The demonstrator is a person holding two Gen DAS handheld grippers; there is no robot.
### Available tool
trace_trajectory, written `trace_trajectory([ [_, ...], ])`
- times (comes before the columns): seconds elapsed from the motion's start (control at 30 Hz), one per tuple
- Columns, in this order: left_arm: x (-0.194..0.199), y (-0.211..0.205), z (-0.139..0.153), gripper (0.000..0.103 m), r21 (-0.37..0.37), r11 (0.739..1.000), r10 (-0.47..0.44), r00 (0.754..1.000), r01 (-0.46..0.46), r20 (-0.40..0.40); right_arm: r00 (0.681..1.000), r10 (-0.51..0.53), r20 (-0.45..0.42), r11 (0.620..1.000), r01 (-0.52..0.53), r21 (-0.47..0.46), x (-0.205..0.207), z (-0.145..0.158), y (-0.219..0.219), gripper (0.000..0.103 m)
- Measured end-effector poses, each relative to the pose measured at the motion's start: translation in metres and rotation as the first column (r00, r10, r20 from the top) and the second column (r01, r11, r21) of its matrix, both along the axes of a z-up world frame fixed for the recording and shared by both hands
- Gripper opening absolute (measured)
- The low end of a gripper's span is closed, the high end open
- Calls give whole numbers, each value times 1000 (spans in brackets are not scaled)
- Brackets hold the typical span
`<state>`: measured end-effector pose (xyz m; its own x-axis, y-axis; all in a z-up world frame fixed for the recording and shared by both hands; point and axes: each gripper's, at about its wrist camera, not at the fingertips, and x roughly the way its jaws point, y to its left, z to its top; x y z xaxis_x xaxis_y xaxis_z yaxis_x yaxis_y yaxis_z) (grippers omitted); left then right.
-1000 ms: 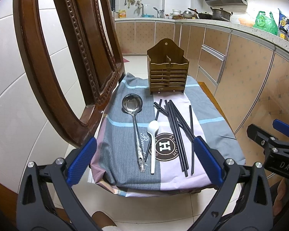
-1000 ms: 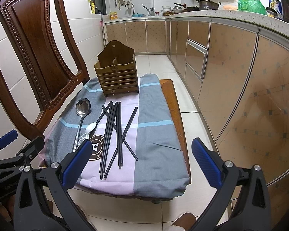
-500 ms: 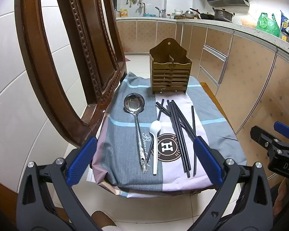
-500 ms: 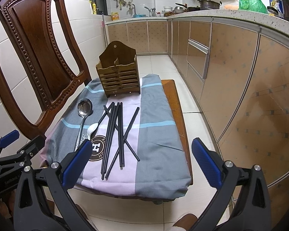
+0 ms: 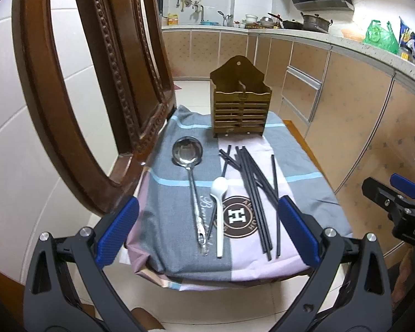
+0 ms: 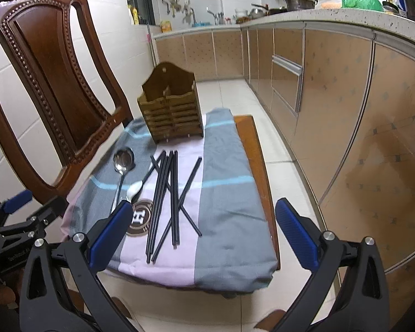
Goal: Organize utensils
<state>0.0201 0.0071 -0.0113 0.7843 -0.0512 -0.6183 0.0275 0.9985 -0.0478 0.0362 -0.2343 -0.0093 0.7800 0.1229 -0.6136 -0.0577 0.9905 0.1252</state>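
Ladle (image 6: 123, 163) handle end behind left-hand blue pad (image 6: 110, 235); chair (image 5: 102, 83) top cut off; holder (image 5: 240, 105) interior unseen

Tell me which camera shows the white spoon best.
The left wrist view: the white spoon lies in full sight from bowl to handle tip, between the metal ladle and the chopsticks. In the right wrist view only its bowl shows; a gripper finger hides the handle.

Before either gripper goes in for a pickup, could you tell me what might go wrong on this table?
1. The black chopsticks lie crossed in a loose pile, so a pinch may lift several or scatter them.
2. The white spoon lies over a chopstick, close beside the metal ladle; grabbing one could nudge the other.
3. The cloth is loose and may slide, tipping the wooden holder.
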Motion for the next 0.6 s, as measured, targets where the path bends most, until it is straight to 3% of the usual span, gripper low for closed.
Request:
trace_trajectory([
  [0.17,21,-1,-4,98,80,997,-19,1000,18,16,999,-20,45,1000,20,-7,9,-14,-6,100],
  [0.37,61,4,4,96,108,994,-22,1000,23,-11,1000,-26,6,999,26,48,31,-24,-23,100],
  [0.6,141,6,-13,87,21,1000,1,990,2,-139,998,-15,-53,996,19,88,43,-35,-28,100],
])
